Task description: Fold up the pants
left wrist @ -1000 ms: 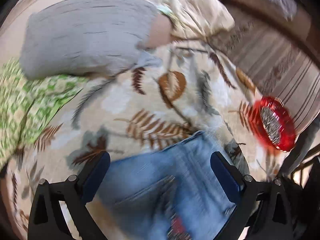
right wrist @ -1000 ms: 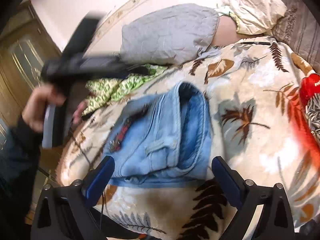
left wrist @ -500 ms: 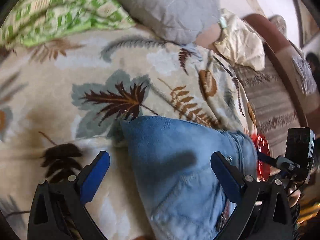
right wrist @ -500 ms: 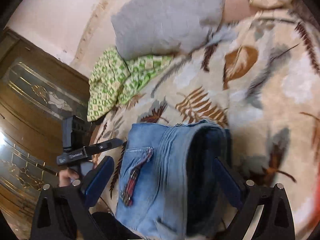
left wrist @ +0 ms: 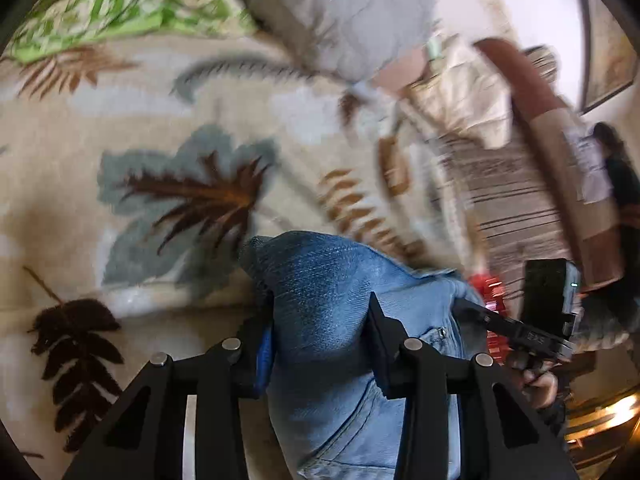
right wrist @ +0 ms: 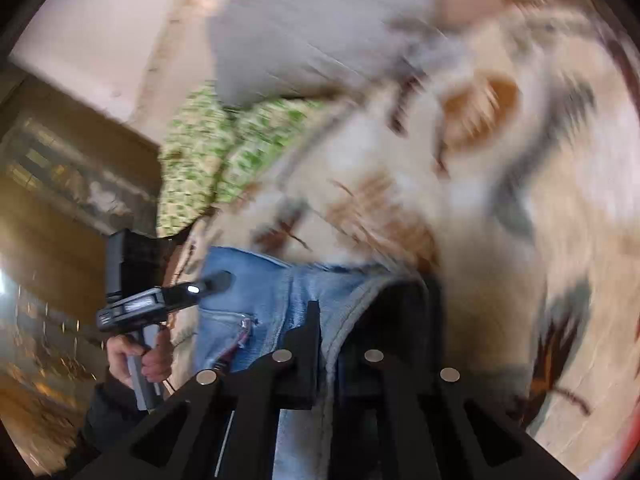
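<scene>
Left gripper (left wrist: 320, 336): jaws have just been closing and now pinch a thick fold of the blue jeans (left wrist: 320, 288); denim bulges up between the fingers and runs back under the gripper body. Ahead of its fingertips lies a leaf-patterned bedspread (left wrist: 160, 152). Farther ahead sit a grey pillow (left wrist: 344, 12) and, to its left, a green-and-white patterned cloth (left wrist: 112, 4). To the right of the gripper, a hand (left wrist: 536, 380) holds the other tool, with something red (left wrist: 490, 288) just beyond the denim's far edge.

Right gripper (right wrist: 332, 344): jaws have just been closing and are now clenched on the jeans (right wrist: 256, 292) at what looks like the waistband edge, the pale inner lining showing between the fingers. Denim spreads to the left of this gripper, toward the other tool, which is gripped by a hand (right wrist: 136, 356) in a dark sleeve. Ahead lies the same bedspread (right wrist: 500, 184), strongly blurred, with the grey pillow (right wrist: 320, 32) and green cloth (right wrist: 208, 152) beyond it.

Jeans: on the bed, bunched, held at two points.
</scene>
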`<state>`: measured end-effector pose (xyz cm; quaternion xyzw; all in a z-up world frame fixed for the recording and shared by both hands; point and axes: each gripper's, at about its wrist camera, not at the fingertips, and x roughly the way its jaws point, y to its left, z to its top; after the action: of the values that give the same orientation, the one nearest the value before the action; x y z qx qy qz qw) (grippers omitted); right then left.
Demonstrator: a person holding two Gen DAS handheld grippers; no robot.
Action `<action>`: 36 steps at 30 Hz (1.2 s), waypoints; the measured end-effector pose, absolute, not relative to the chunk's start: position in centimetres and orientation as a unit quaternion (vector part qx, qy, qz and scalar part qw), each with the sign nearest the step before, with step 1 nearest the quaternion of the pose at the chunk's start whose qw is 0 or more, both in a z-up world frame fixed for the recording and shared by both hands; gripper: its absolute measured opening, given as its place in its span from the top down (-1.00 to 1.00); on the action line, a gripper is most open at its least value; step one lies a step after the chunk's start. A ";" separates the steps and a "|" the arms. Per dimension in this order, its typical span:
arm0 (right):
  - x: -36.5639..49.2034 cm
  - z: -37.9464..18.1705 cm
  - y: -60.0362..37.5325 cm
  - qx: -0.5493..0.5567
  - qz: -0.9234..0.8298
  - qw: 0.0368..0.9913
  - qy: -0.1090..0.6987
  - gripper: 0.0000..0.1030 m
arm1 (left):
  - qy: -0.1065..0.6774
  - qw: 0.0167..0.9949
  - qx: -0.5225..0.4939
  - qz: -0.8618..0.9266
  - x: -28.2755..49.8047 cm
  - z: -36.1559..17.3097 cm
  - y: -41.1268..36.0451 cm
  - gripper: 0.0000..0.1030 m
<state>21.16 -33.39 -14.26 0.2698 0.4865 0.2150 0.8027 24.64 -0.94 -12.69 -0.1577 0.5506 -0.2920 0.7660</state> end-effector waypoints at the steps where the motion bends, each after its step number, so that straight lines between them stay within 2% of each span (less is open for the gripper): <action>1: 21.2 -15.2 -33.0 0.259 0.209 0.802 0.496 0.88 | 0.553 0.765 -0.159 -0.290 24.9 -13.6 -0.9 0.20; 4: 21.1 -16.7 -31.7 0.219 0.193 0.816 0.498 0.88 | 0.549 0.761 -0.180 -0.296 25.0 -14.4 -0.3 0.19; 6: 21.3 -17.0 -32.1 0.237 0.190 0.815 0.494 0.87 | 0.549 0.767 -0.154 -0.294 24.7 -13.9 -0.7 0.09; 7: 21.4 -17.1 -32.2 0.241 0.190 0.812 0.496 0.85 | 0.547 0.773 -0.143 -0.288 24.6 -13.6 -0.9 -0.15; 9: 21.3 -16.5 -32.2 0.234 0.189 0.813 0.498 0.67 | 0.542 0.785 -0.138 -0.266 24.2 -12.8 -0.5 -0.50; 10: 21.1 -15.9 -32.3 0.233 0.189 0.813 0.500 0.44 | 0.538 0.792 -0.141 -0.251 23.6 -12.0 0.1 -0.64; 11: 20.7 -15.0 -32.5 0.233 0.184 0.812 0.503 -0.01 | 0.536 0.794 -0.144 -0.248 23.3 -11.5 0.4 -0.72; 12: 20.3 -14.3 -32.9 0.235 0.184 0.812 0.502 -0.32 | 0.531 0.795 -0.154 -0.249 22.5 -10.7 1.1 -0.85; 13: 19.5 -13.3 -33.4 0.239 0.185 0.816 0.492 -0.72 | 0.529 0.796 -0.158 -0.250 21.8 -10.3 1.8 -0.90; 14: 18.7 -12.3 -33.9 0.240 0.185 0.825 0.478 -0.78 | 0.526 0.796 -0.160 -0.252 21.1 -9.9 2.4 -0.91; 16: 16.9 -10.5 -34.7 0.240 0.186 0.837 0.455 -0.80 | 0.518 0.799 -0.157 -0.261 19.1 -9.1 3.1 -0.91; 20: 14.4 -9.9 -35.1 0.265 0.204 0.825 0.455 -0.97 | 0.516 0.798 -0.148 -0.276 16.1 -9.2 2.9 -0.96; 26: 13.7 -13.4 -33.5 0.282 0.196 0.793 0.503 -0.98 | 0.539 0.785 -0.159 -0.263 14.3 -12.2 2.3 -0.96; 30: 14.5 -17.0 -33.0 0.303 0.188 0.761 0.542 -0.98 | 0.543 0.769 -0.212 -0.263 14.4 -14.0 2.1 -1.00; 36: 15.6 -18.5 -32.9 0.326 0.183 0.757 0.536 -0.99 | 0.530 0.782 -0.192 -0.268 13.9 -13.9 1.1 -1.00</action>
<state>15.57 -32.86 -18.45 0.3261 0.5357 0.1829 0.7571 13.95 1.07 -13.92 -0.1915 0.5299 -0.2678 0.7816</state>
